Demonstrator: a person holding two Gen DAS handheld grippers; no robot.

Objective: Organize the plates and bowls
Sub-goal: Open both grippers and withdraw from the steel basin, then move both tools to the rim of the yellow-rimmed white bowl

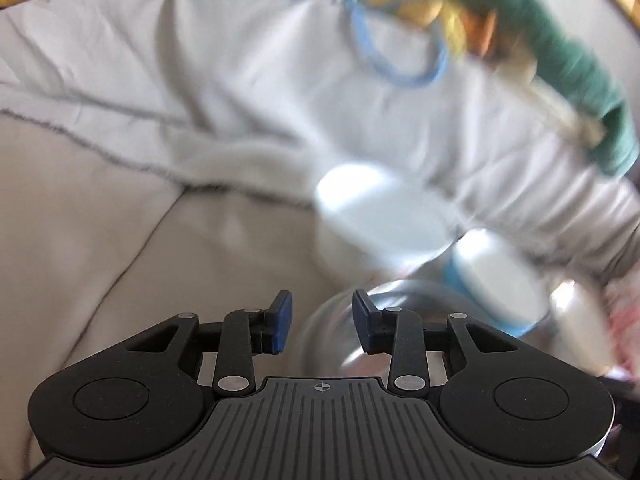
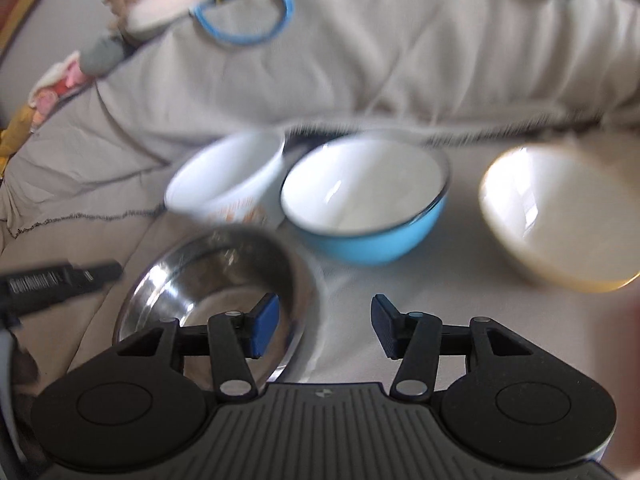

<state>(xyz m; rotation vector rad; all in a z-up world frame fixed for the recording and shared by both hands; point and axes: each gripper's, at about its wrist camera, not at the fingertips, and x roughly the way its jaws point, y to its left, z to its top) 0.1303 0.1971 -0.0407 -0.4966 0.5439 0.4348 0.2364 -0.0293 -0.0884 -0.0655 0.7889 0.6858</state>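
Several bowls sit on a grey sheet. In the right wrist view a steel bowl [image 2: 224,280] lies nearest, then a white bowl with orange print [image 2: 228,184], a blue bowl with white inside [image 2: 368,200] and a cream bowl with a yellow rim [image 2: 560,216] at the right. My right gripper [image 2: 324,326] is open and empty, its left finger over the steel bowl's rim. In the blurred left wrist view my left gripper [image 1: 323,326] is open and empty beside the steel bowl [image 1: 340,336]; the white bowl [image 1: 380,212] and the blue bowl [image 1: 496,280] lie beyond.
A rumpled grey blanket [image 2: 380,52] rises behind the bowls. A blue cord loop [image 2: 244,20] and soft toys [image 2: 144,8] lie at the back. A green garment [image 1: 560,52] lies at the right. A black part of the other gripper [image 2: 56,280] shows at the left.
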